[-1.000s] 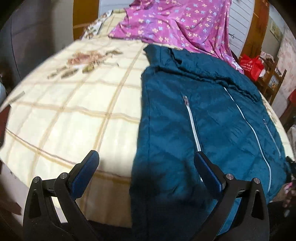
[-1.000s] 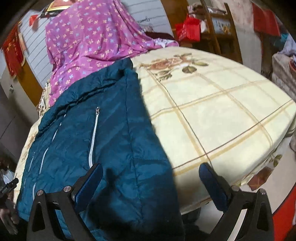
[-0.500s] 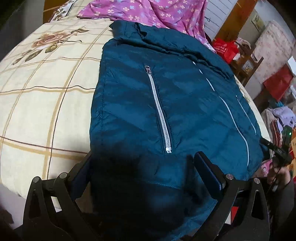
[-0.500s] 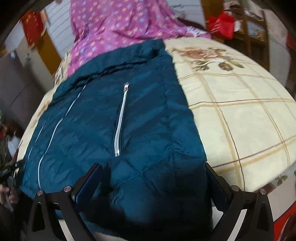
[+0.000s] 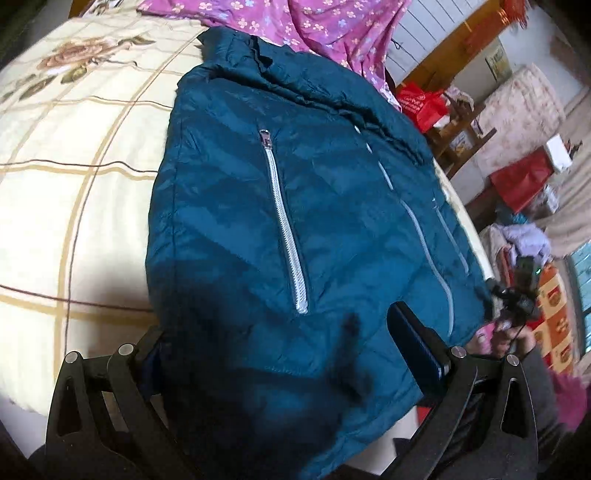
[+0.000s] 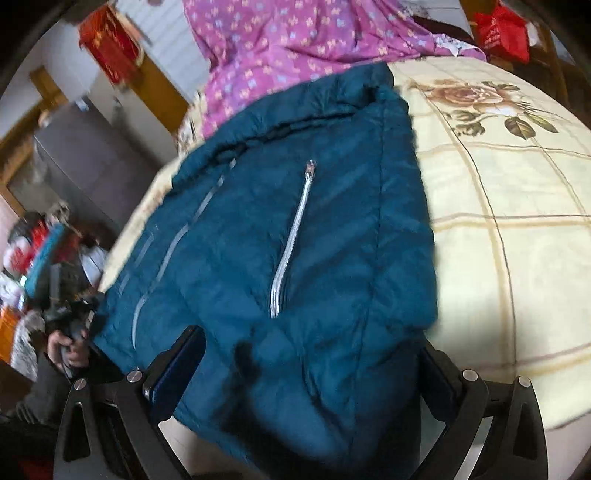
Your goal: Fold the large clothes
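A teal quilted jacket [image 5: 332,221] lies front up on a cream bed blanket [image 5: 74,166], its hem hanging over the near edge. My left gripper [image 5: 284,354] is open, its fingers wide apart astride the jacket's lower left corner; the left finger is partly hidden behind the fabric. In the right wrist view the same jacket [image 6: 332,240] shows a silver pocket zipper [image 6: 291,240]. My right gripper [image 6: 310,373] is open too, straddling the hem at the lower right corner. Neither pair of jaws has closed on the cloth.
A purple floral cloth [image 5: 314,22] is bunched at the head of the bed, touching the jacket's collar. A red bag [image 5: 421,103] and cluttered shelves stand beyond the bed. A hand holding the other gripper [image 6: 70,332] shows at the left. Bare blanket [image 6: 517,221] lies right of the jacket.
Both grippers have swung inward from the bare blanket onto the jacket. The hem, beside the fingers a second ago, now lies between them. The jaws have stayed wide.
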Tool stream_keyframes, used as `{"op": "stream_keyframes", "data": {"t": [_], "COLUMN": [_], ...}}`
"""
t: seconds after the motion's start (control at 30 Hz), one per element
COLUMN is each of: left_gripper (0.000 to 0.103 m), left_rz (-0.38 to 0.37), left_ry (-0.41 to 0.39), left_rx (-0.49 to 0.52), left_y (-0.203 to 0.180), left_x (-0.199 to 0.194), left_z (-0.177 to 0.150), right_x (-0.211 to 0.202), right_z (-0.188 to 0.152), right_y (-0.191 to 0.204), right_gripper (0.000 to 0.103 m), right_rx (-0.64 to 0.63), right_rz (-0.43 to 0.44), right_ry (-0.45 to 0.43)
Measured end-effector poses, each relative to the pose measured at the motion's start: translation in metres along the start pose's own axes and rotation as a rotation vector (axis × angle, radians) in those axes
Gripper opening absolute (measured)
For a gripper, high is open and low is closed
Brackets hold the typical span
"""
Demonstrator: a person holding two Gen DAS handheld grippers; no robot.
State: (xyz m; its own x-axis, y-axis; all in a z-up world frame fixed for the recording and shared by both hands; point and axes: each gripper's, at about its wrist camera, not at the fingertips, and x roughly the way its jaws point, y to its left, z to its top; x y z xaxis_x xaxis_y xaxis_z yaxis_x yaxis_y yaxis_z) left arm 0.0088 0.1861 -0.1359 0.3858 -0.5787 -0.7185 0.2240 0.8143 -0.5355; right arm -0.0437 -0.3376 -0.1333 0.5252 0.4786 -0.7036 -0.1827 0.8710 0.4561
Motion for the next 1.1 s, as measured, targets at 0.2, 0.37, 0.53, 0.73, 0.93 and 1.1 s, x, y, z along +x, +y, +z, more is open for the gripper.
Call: {"op": "stream_keyframes", "data": {"t": [0.2, 0.37, 0.53, 0.73, 0.93, 1.1], "left_gripper": [0.102, 0.102, 0.102, 0.102, 0.102, 0.087], "left_rz": [-0.029, 0.032, 0.042, 0.105, 0.121, 0.119], "left_ry": [0.051, 0.013, -0.051, -0.063, -0.094, -0.122], "left_rx": [0.058, 0.059, 0.046, 0.087, 0.092, 0.002], "left_y": [-0.013, -0.016, -0.014, -0.024, -0.027, -0.019], "left_x": [-0.012, -0.001, -0.002, 0.004, 0.007, 0.001], "left_z": [-0.02, -0.015, -0.021, -0.023, -0.027, -0.025], "right_x": [-0.011, -0.004, 0.002, -0.004, -0.003, -0.004], "right_z": [-0.006, -0.002, -0.005, -0.013, -0.017, -0.017], "right_y": [-0.011, -0.01, 0.006, 0.003, 0.011, 0.008], "right_gripper": [0.103, 0.103, 0.103, 0.103, 0.103, 0.058], "right_rx": [0.071, 0.097, 0.012, -0.003, -0.026, -0.017], "right_rz": [0.155, 0.197, 0.12, 0.135, 0.074, 0.003], "right_ry": [0.047, 0.011, 0.009, 0.011, -0.004, -0.005]}}
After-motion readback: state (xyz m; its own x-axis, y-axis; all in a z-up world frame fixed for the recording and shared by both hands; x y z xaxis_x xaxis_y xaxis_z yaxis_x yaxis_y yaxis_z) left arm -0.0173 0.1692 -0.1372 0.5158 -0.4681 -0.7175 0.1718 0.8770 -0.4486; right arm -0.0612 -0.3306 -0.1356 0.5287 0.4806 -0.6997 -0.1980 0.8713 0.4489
